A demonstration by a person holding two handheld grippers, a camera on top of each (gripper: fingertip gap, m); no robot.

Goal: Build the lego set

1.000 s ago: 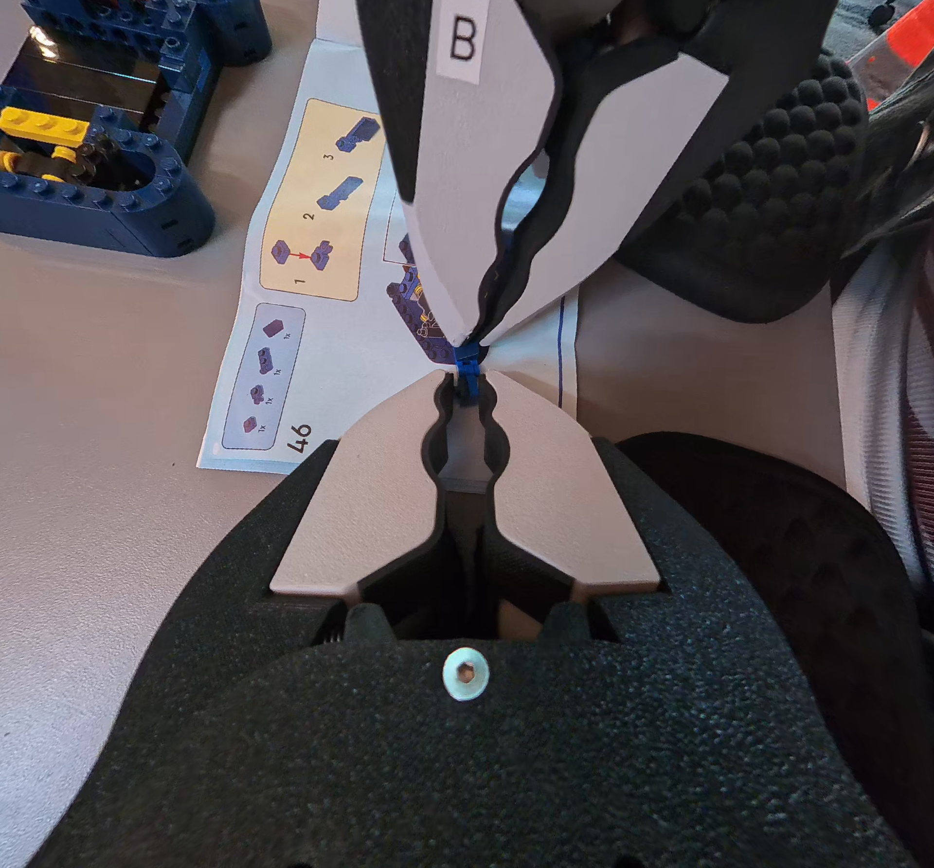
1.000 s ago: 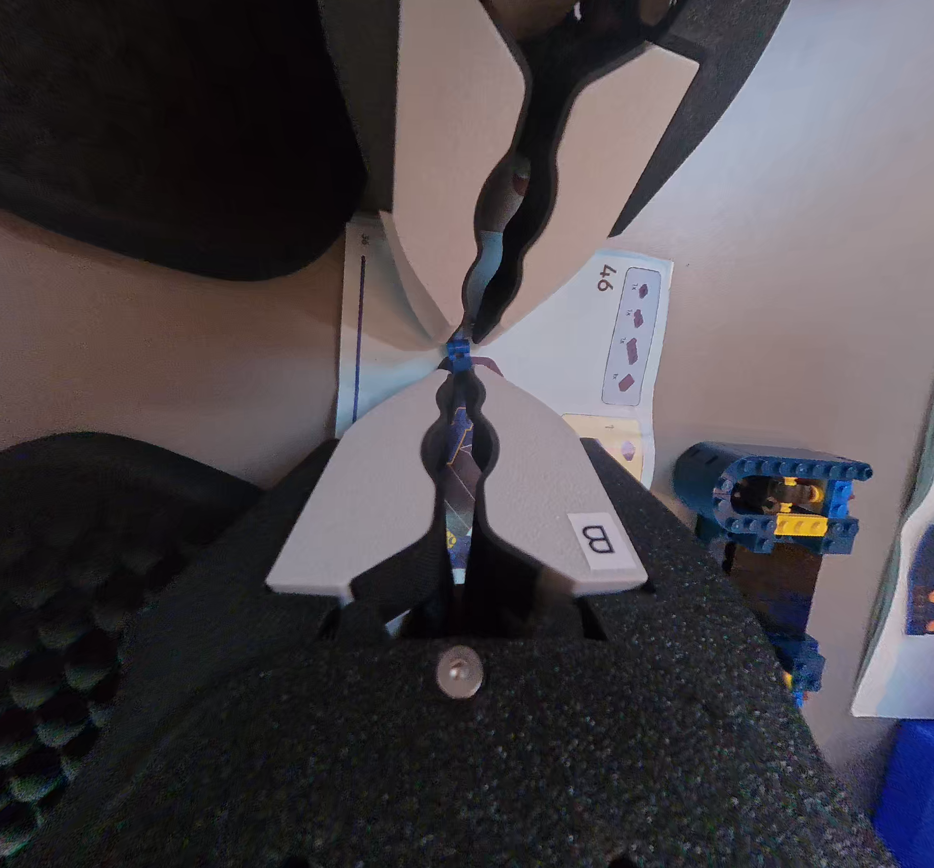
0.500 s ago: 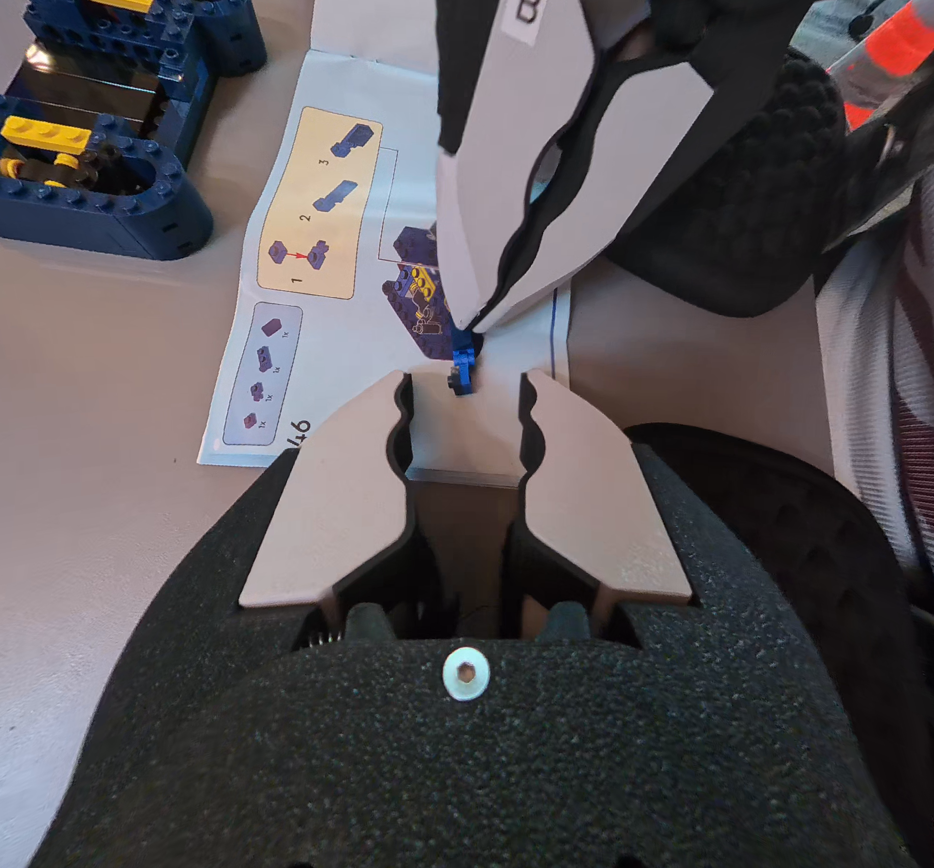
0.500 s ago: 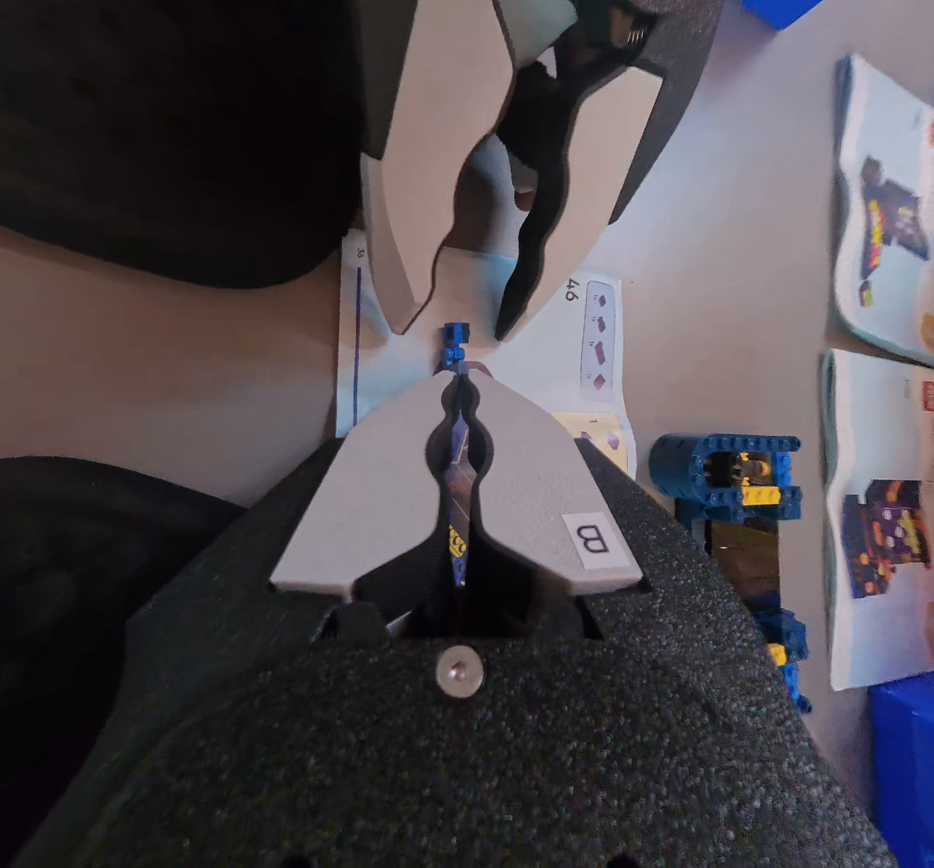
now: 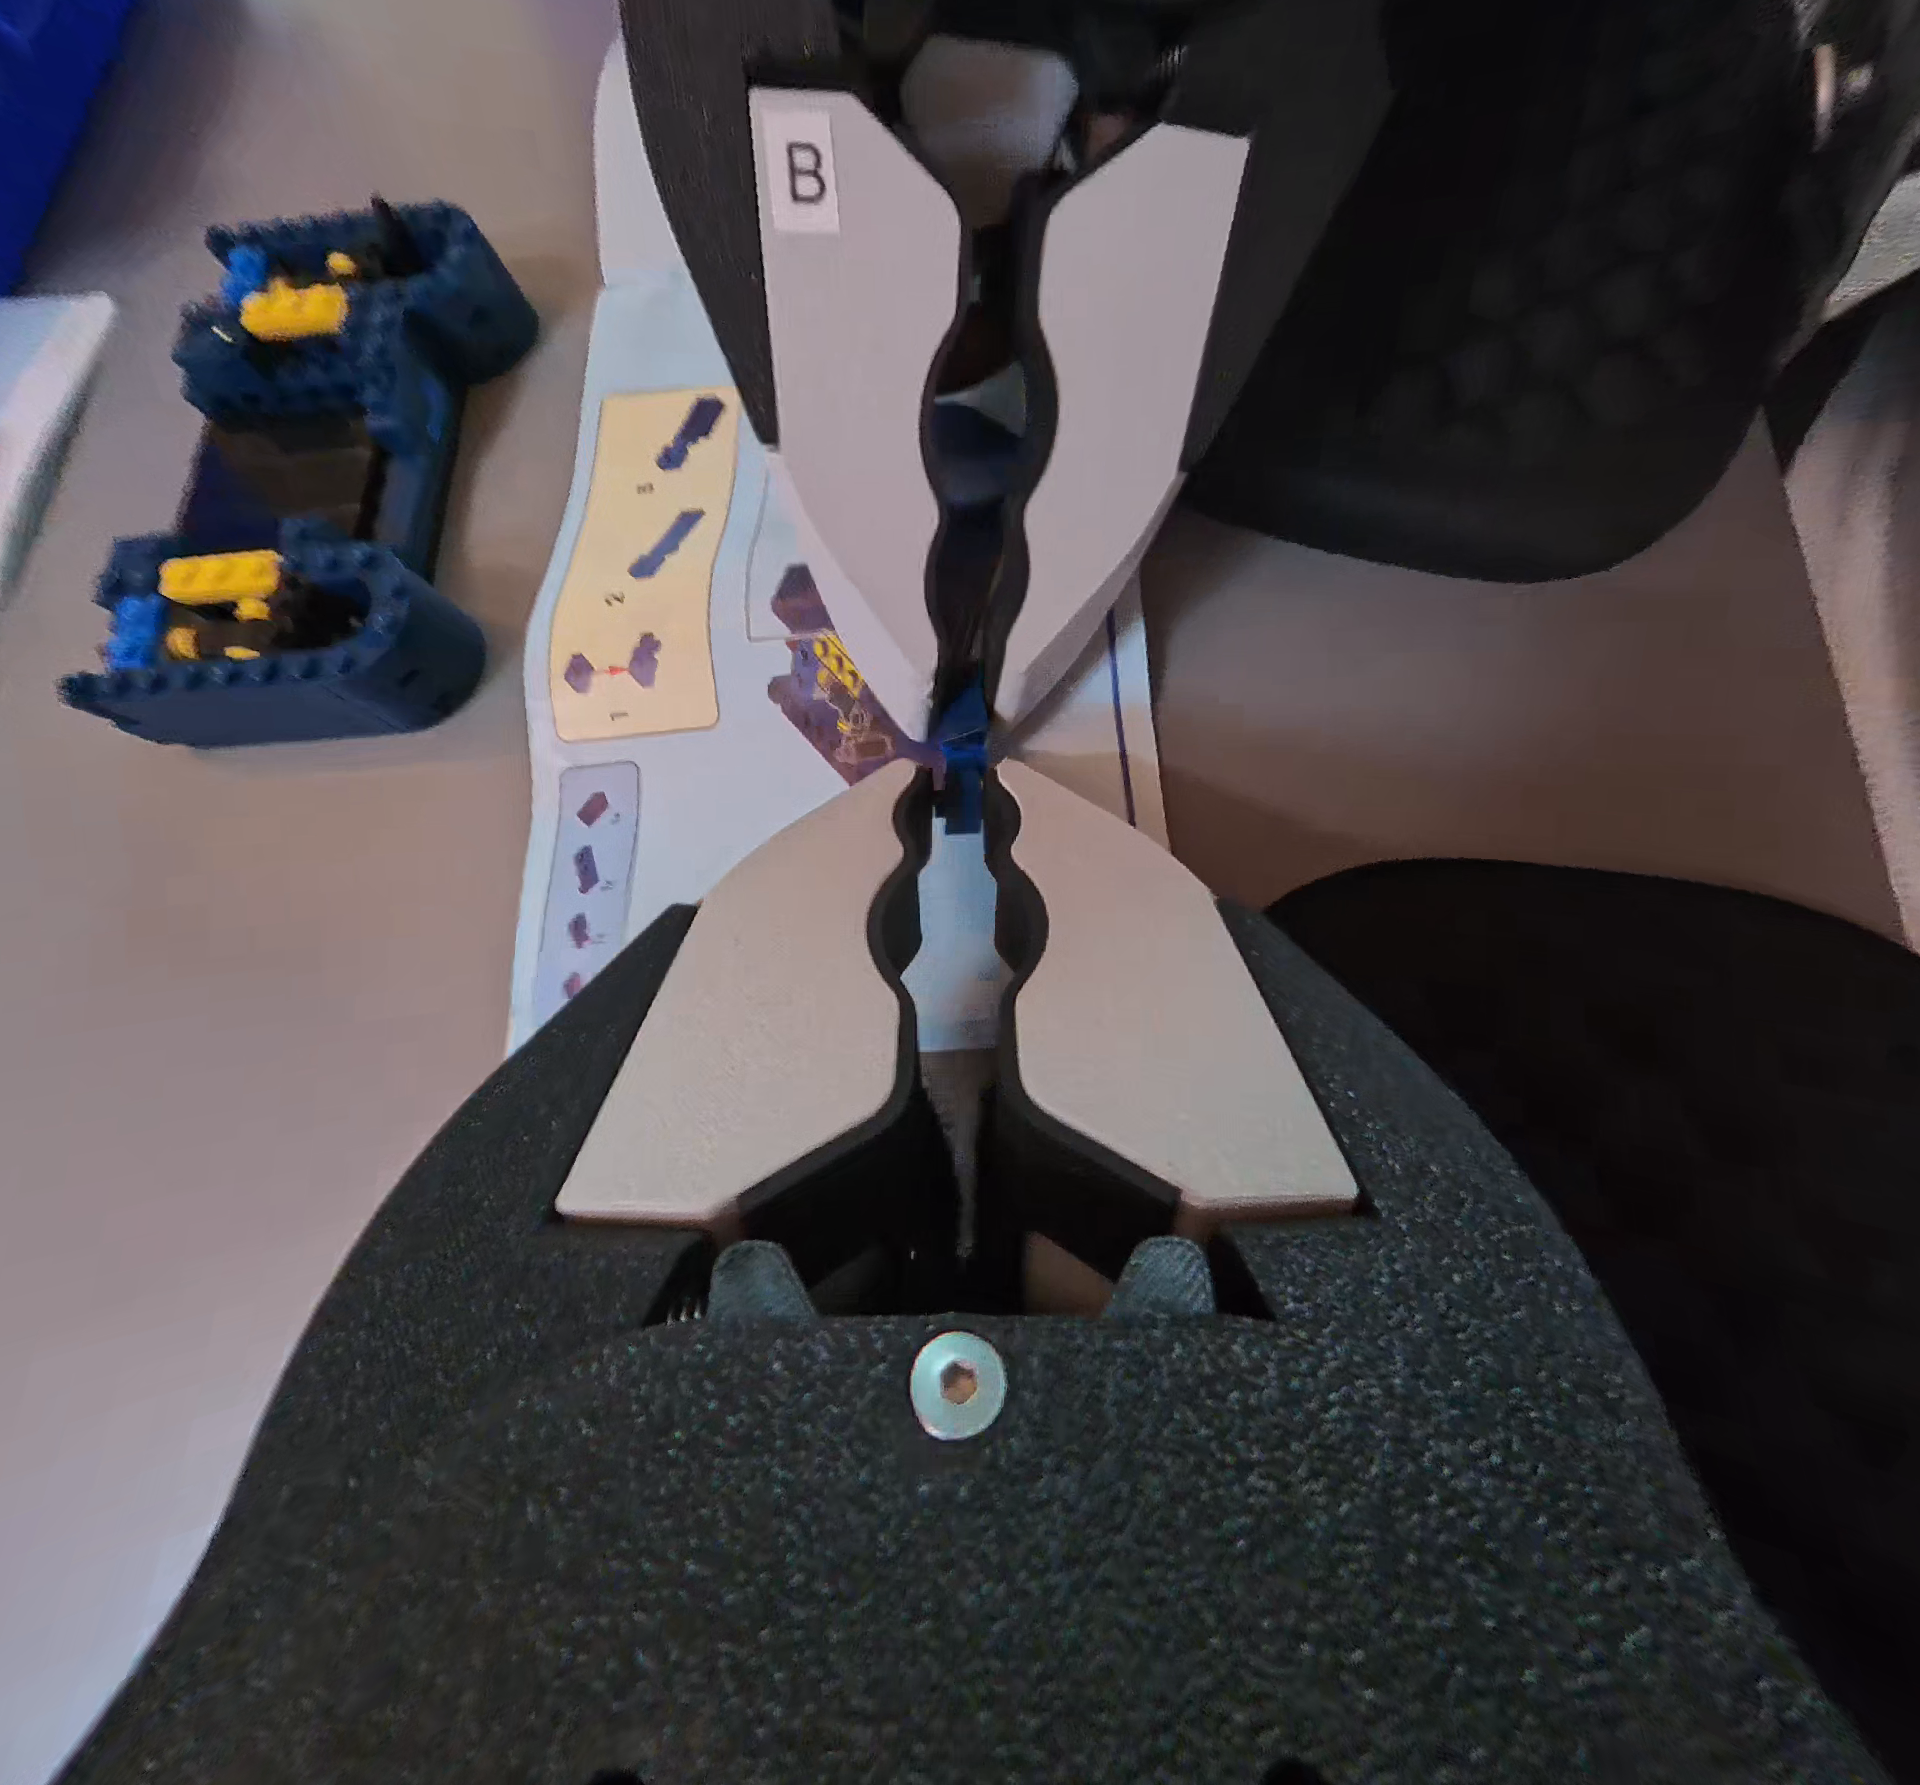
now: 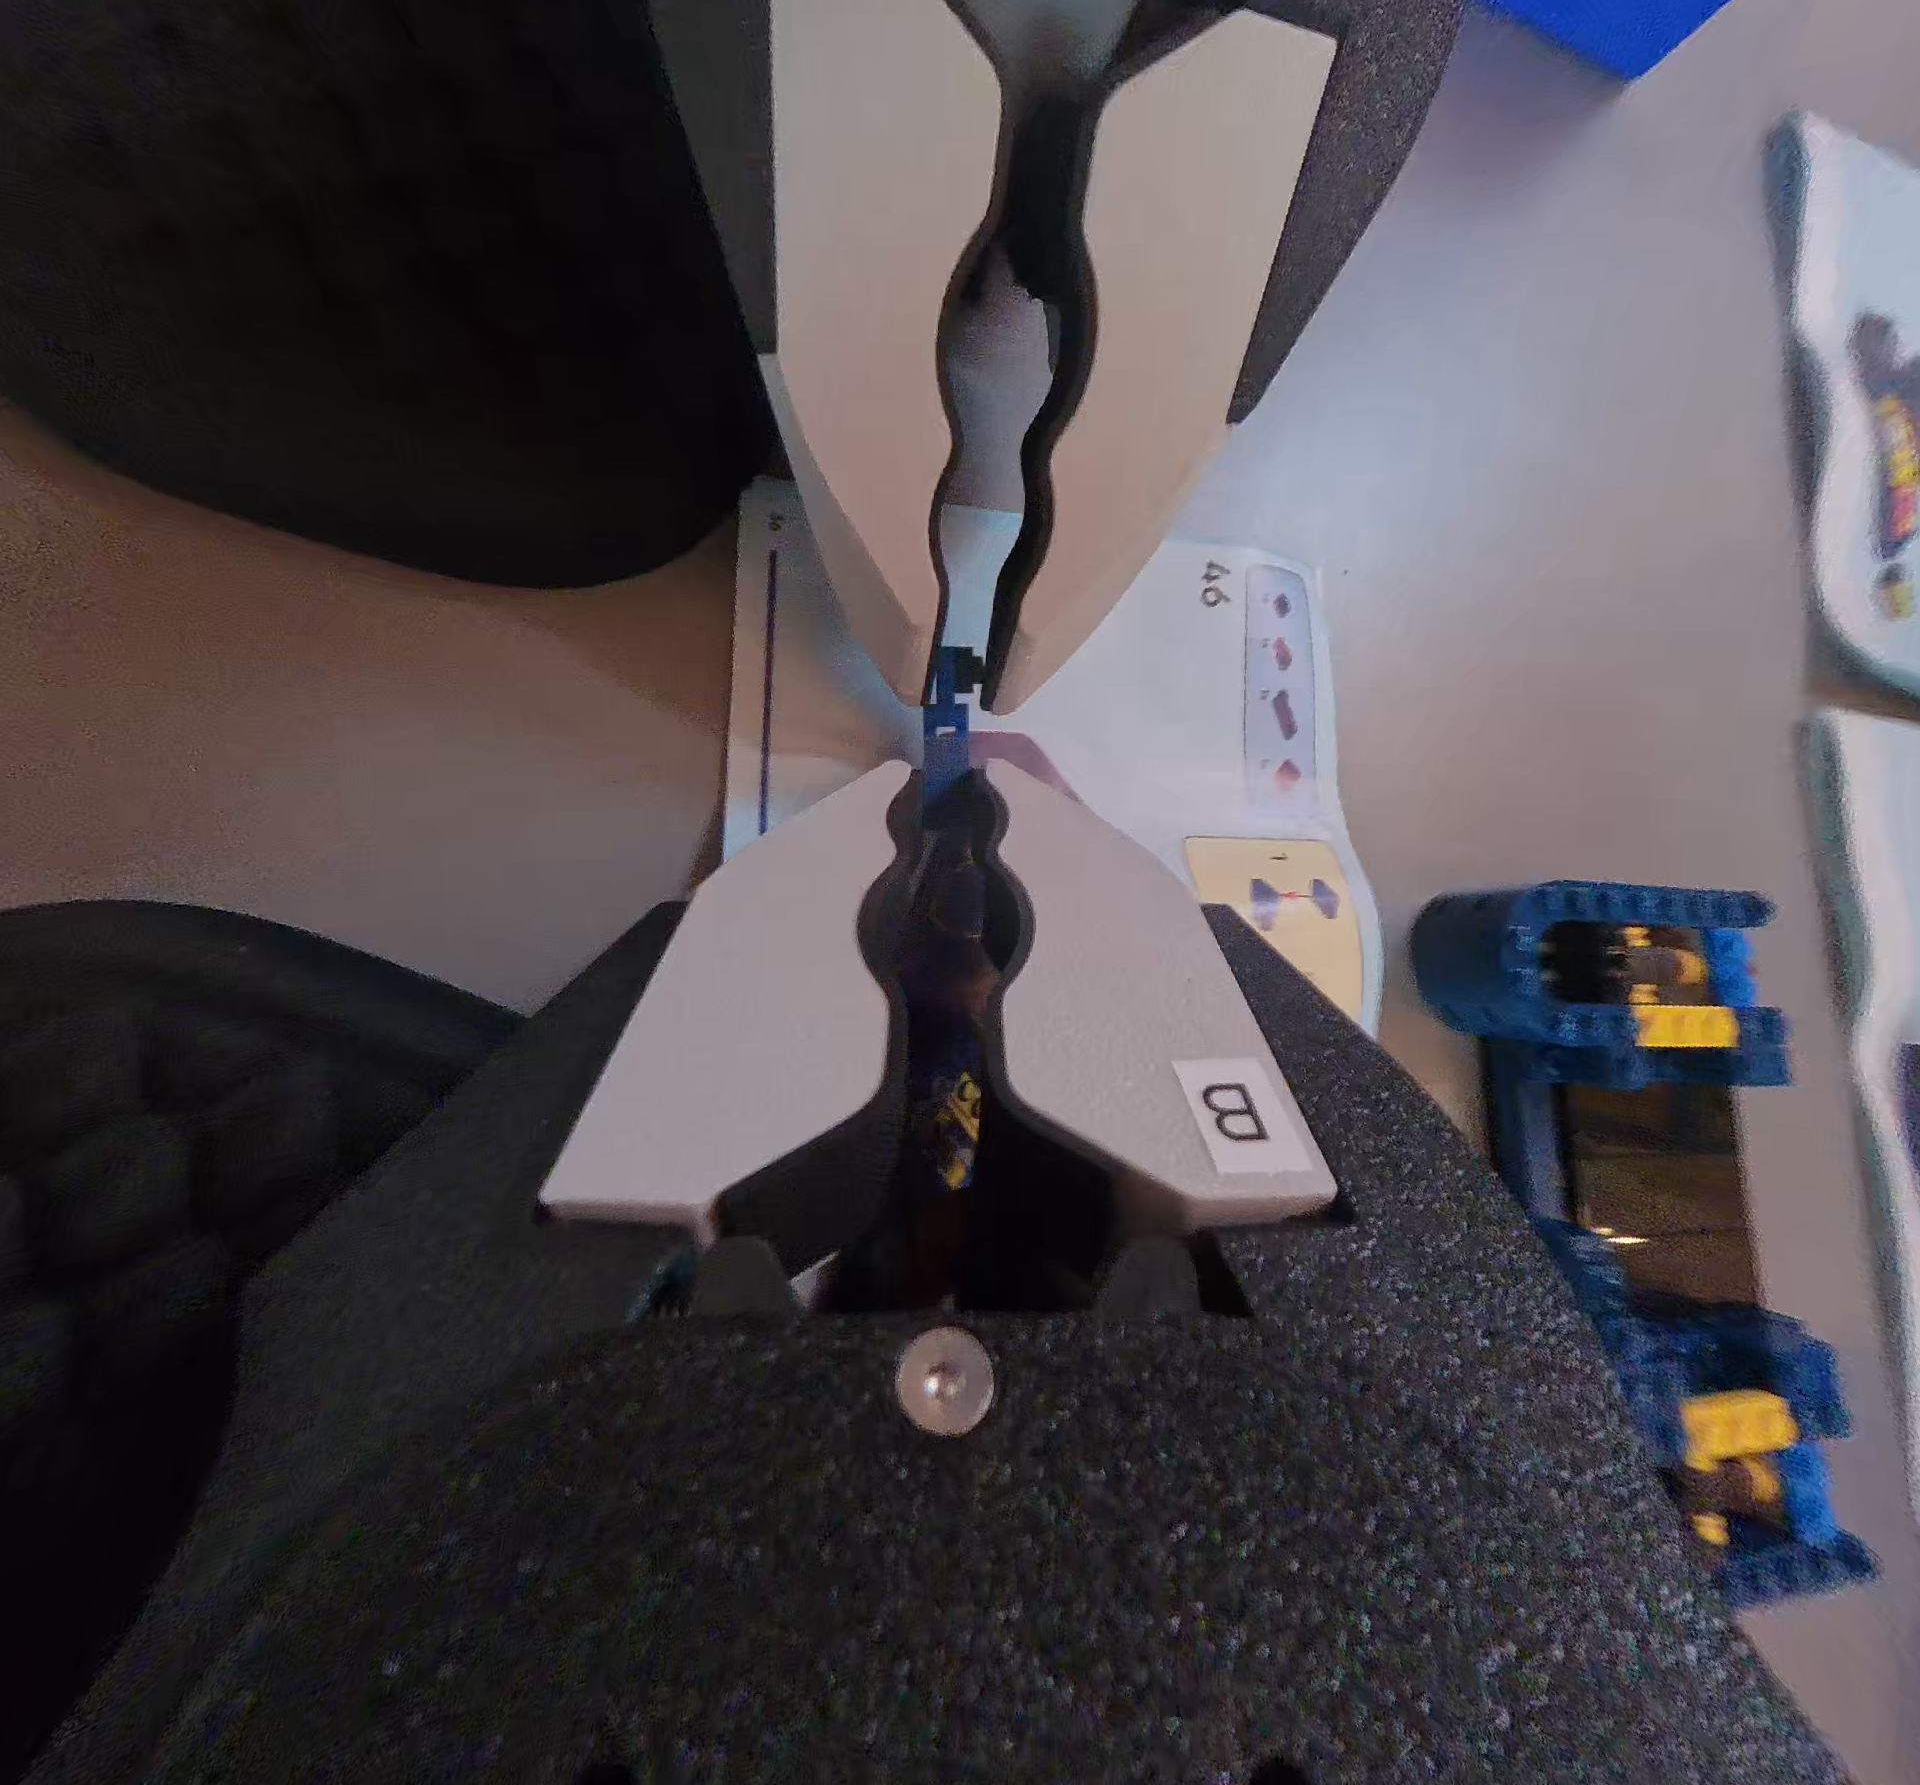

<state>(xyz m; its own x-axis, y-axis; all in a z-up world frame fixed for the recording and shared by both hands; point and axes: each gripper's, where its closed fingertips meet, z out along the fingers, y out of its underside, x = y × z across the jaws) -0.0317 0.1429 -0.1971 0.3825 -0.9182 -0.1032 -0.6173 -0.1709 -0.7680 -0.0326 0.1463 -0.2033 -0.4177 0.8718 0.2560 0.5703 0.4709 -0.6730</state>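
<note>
While both tongs (image 5: 961, 779) pinch blue piece (image 6: 943, 727), lengthwise between

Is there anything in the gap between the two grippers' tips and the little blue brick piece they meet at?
Nothing visible. The left gripper and right gripper meet tip to tip, each closed on an end of the small blue piece. Only the open instruction booklet lies beneath on the table; the dark blue brick model sits off to one side.
</note>
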